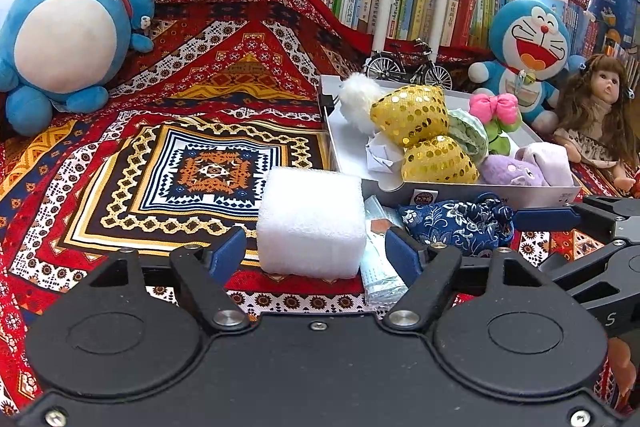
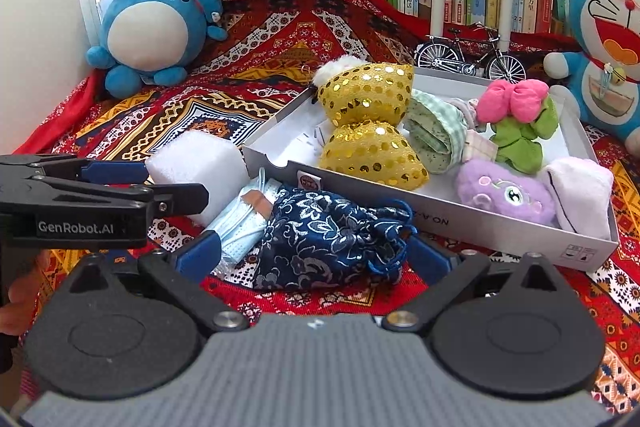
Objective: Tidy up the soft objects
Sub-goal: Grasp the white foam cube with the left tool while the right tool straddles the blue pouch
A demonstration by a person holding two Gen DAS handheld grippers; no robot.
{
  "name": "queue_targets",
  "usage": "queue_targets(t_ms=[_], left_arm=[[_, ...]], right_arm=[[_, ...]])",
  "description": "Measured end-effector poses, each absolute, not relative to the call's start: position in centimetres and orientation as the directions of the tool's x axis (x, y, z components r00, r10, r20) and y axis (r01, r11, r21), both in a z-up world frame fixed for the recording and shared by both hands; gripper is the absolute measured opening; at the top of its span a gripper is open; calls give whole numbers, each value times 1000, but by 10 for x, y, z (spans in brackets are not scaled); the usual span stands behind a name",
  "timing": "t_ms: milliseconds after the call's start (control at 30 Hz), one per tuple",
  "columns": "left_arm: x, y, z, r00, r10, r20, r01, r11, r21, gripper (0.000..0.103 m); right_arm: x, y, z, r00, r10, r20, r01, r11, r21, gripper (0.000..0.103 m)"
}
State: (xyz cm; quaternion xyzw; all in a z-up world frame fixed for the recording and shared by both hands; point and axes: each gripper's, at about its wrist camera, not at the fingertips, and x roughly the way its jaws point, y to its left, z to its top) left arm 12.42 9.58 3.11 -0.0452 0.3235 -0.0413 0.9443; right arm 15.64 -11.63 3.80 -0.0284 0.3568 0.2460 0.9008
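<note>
A white foam cube sits on the patterned cloth between the open fingers of my left gripper, untouched. It also shows in the right wrist view. A dark blue embroidered pouch lies in front of the white tray, between the open fingers of my right gripper. A pale blue face mask lies between cube and pouch. The tray holds a gold sequin bow, a green checked cloth, a pink-and-green plush, a purple plush and a white sock.
A blue round plush sits at back left. A Doraemon plush and a doll stand right of the tray. A small model bicycle stands behind the tray. Bookshelves fill the back.
</note>
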Motion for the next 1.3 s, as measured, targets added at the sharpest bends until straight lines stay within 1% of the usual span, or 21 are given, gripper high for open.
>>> queue_targets(t_ms=[133,267,333,533,733,867,1033,1100,1167,1200,1233,1267,1300], left_arm=[[128,96,28,782,-111,-614,43,991,-124,69],[131,98,26,770,-119,-627,42,990,-136,59],[132,99,26,767,-116,-631,35,990,-140,57],[133,101,24,765,-121,-632,30,988,-152,57],[133,100,26,768,-107,-632,19,989,-146,54],[129,100,34,785,-83,-613,14,993,-116,54],[123,109,47,801,-78,-593,14,994,-112,54],[121,113,52,808,-73,-585,9,994,-111,54],[119,118,56,812,-69,-580,1,993,-117,54],[118,120,58,813,-70,-579,-2,992,-122,54],[117,123,59,813,-71,-578,-4,992,-127,54],[116,125,60,813,-70,-578,-7,991,-130,54],[116,126,60,813,-70,-578,-9,991,-132,54]], right_arm=[[157,-115,37,628,423,-654,-461,878,125,103],[159,-113,35,630,417,-655,-459,880,119,103],[160,-112,35,630,415,-657,-457,882,119,103],[163,-111,34,629,412,-659,-451,884,122,103],[164,-112,33,629,413,-659,-448,885,127,103],[164,-112,33,629,413,-659,-448,885,127,103],[164,-111,32,628,410,-662,-449,885,122,102],[165,-110,32,626,395,-673,-444,889,109,100],[167,-109,31,625,374,-685,-435,896,93,93],[168,-109,30,623,364,-693,-429,899,87,91],[168,-108,29,622,357,-697,-424,902,83,85],[169,-109,29,622,352,-700,-420,904,82,80],[169,-109,29,621,351,-701,-417,905,83,79]])
